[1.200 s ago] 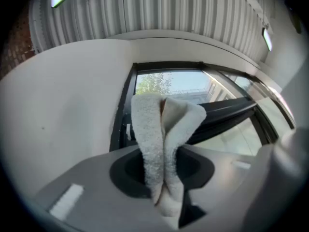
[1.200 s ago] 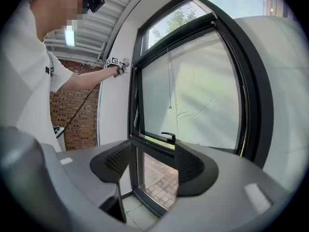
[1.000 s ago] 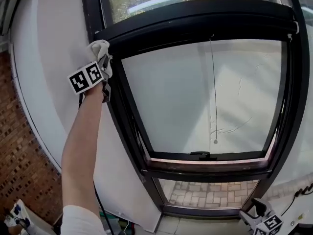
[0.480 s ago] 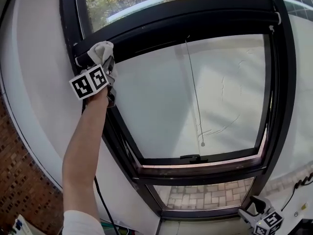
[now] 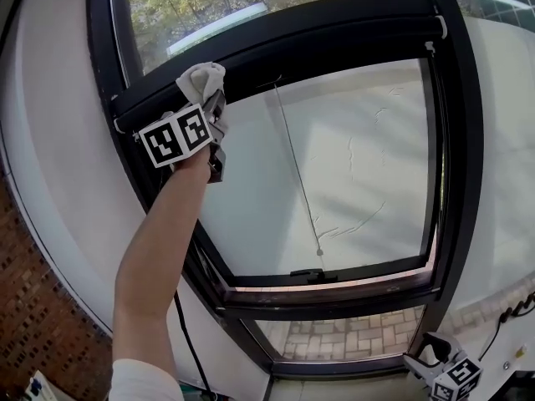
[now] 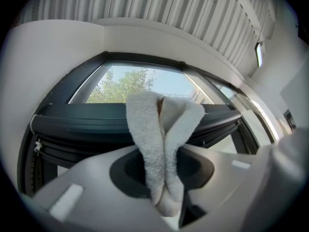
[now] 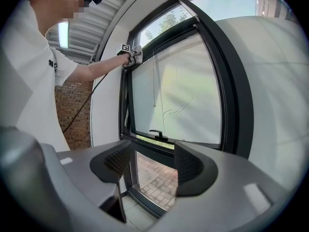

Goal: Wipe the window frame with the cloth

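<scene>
While the person's left arm [image 5: 155, 266] is reaching up, fully stretched, the left gripper [image 6: 163, 175] is clamping the folded cloth [image 5: 201, 79] between its jaws, holding it against the window frame [image 5: 334, 25] at its upper bar; the right gripper [image 7: 147, 164] is hanging low, jaws apart, empty.

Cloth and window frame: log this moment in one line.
left gripper: shut on cloth | cloth: at window frame upper bar, left end | right gripper: open, empty, held low

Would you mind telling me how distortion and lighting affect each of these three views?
Head view: fisheye bows the black window frame. Left gripper view: a dark vignette rings the picture, and the white fluffy cloth is sharp against bright sky. Right gripper view: black corners, frame sides curved.
</scene>
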{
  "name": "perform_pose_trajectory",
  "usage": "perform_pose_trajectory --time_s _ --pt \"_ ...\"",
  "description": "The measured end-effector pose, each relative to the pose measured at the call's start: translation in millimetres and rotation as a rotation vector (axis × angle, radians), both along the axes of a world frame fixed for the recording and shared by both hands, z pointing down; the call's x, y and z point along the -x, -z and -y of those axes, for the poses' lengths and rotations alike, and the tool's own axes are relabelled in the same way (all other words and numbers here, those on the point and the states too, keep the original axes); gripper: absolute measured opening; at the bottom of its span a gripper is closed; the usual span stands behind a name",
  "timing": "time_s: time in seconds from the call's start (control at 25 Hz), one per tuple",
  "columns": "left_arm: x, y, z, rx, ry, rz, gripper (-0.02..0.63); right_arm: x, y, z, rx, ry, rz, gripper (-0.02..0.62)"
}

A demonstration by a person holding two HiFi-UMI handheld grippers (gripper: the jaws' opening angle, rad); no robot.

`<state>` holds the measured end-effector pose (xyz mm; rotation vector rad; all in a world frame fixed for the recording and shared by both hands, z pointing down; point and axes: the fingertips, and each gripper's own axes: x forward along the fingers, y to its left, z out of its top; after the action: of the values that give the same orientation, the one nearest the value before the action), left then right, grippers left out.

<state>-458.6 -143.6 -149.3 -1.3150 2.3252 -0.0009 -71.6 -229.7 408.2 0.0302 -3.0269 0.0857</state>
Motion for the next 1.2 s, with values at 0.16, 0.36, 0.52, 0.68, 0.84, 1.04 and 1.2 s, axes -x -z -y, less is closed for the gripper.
perform_pose_trajectory --time_s 0.16,0.36,0.52,0.68,0.84,1.04,1.2 --pt "-25 0 30 0.012 -0.007 0.000 0.135 -21 -2 16 0.016 -0.016 0.018 0.281" --pt "-64 -4 74 0.035 -0.053 0.010 0.135 -50 -8 33 0.026 -0.044 0.030 0.281" --pt "-106 -5 119 0.048 -0.114 0.022 0.135 -80 -12 50 0.017 -0.090 0.039 0.280" --pt "-148 -6 166 0.063 -0.177 0.032 0.135 -112 -16 66 0.019 -0.149 0.043 0.279" --pt "-185 -7 207 0.068 -0.227 0.042 0.135 -141 -20 78 0.032 -0.197 0.054 0.279" --pt "-238 -9 260 0.089 -0.307 0.059 0.135 -178 -27 91 0.044 -0.279 0.059 0.279" --pt "-276 -10 301 0.107 -0.357 0.074 0.135 -201 -30 100 0.050 -0.331 0.075 0.279"
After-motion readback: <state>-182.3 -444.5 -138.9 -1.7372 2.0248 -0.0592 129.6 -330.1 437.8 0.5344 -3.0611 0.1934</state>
